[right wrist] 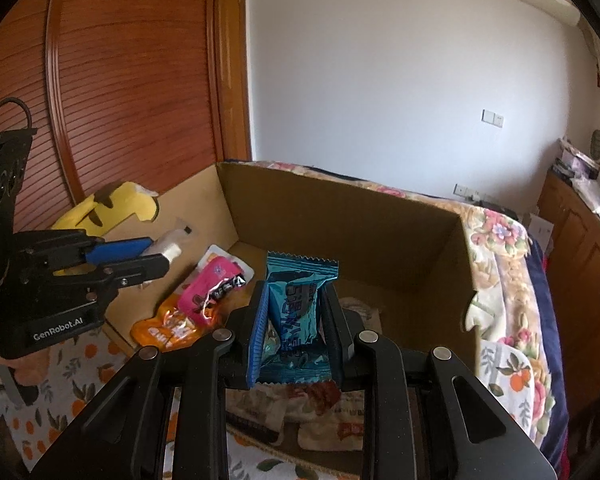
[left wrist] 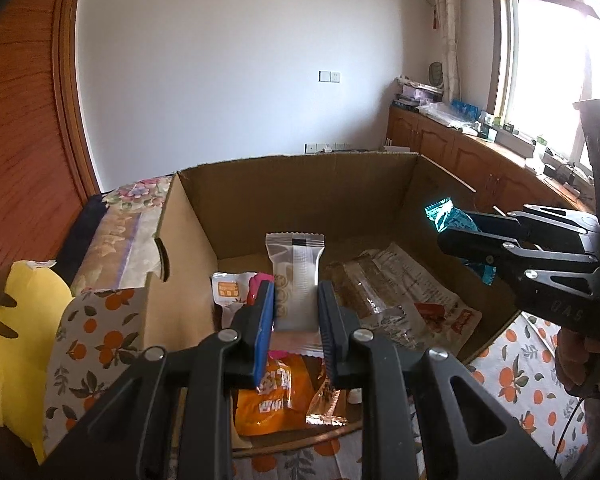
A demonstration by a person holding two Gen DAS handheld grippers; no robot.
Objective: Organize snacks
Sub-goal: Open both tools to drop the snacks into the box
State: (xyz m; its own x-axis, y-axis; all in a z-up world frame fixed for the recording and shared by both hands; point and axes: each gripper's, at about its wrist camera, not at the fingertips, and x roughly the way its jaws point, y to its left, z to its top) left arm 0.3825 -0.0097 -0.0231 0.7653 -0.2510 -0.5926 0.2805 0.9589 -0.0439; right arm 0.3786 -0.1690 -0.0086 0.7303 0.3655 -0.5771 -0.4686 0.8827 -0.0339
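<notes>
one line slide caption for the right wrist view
Right gripper holds a blue snack packet over the cardboard box; left gripper carries a white packet.

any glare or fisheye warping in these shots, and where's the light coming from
Left wrist view: the window is blown out white at the right, daylight source; door frame bows strongly. Right wrist view: no glare, softer even light, the cardboard box interior shaded; wardrobe edges curve, corners vignetted black.
</notes>
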